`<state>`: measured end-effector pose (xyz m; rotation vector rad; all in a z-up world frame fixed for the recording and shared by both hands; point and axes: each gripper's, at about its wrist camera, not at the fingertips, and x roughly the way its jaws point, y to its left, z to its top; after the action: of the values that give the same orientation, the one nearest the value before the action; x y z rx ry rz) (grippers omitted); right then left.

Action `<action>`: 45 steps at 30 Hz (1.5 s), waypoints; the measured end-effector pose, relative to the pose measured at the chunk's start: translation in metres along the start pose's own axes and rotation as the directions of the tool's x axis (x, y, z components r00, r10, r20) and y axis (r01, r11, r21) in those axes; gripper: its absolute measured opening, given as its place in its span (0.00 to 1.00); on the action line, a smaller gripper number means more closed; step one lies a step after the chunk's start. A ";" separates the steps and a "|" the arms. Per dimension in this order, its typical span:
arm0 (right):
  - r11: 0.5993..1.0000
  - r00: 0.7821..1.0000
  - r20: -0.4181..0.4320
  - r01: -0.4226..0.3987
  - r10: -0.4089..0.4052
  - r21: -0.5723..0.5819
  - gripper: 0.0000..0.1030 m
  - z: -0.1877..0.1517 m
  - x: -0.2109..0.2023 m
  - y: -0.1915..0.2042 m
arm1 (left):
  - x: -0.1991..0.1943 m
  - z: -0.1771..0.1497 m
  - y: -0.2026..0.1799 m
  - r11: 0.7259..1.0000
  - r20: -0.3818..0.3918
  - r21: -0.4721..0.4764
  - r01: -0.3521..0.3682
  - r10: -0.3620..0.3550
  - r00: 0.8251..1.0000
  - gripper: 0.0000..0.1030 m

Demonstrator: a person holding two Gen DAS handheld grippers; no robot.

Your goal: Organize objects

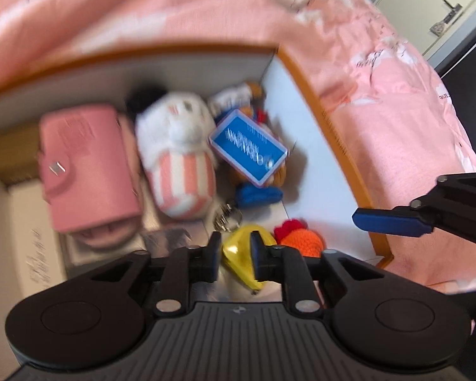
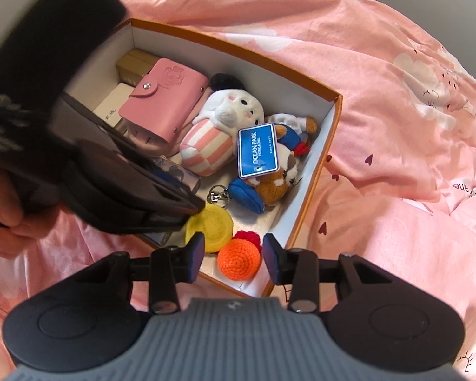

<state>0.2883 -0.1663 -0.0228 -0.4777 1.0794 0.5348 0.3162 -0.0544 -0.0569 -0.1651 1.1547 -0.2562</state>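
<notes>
A bed covered with a rumpled pink duvet point(image 2: 380, 79), printed with white clouds and small dark hearts, carries an open orange-edged box point(image 2: 328, 139) with white inner walls. The box rests directly on the fabric, just ahead of the right tool point(image 2: 233, 254), its near corner beneath the tool's tips. Pink folds rise around the box on every visible side.

The 2 wrist views looked steeply down from close above, sharing the open box point(image 1: 301, 73) point(image 2: 330, 108) on the bed point(image 1: 206, 9) point(image 2: 396, 127).
</notes>
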 end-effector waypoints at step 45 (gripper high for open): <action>0.912 0.840 0.446 0.128 -0.308 0.389 0.75 -0.074 -0.063 0.084 | -0.128 -0.138 0.025 0.913 0.550 -0.152 -0.377 0.396 0.736 0.91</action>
<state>0.1617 -0.1568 -0.0036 -0.1316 0.5826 0.2289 0.1436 0.0058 -0.0057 -0.0166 0.5633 0.1841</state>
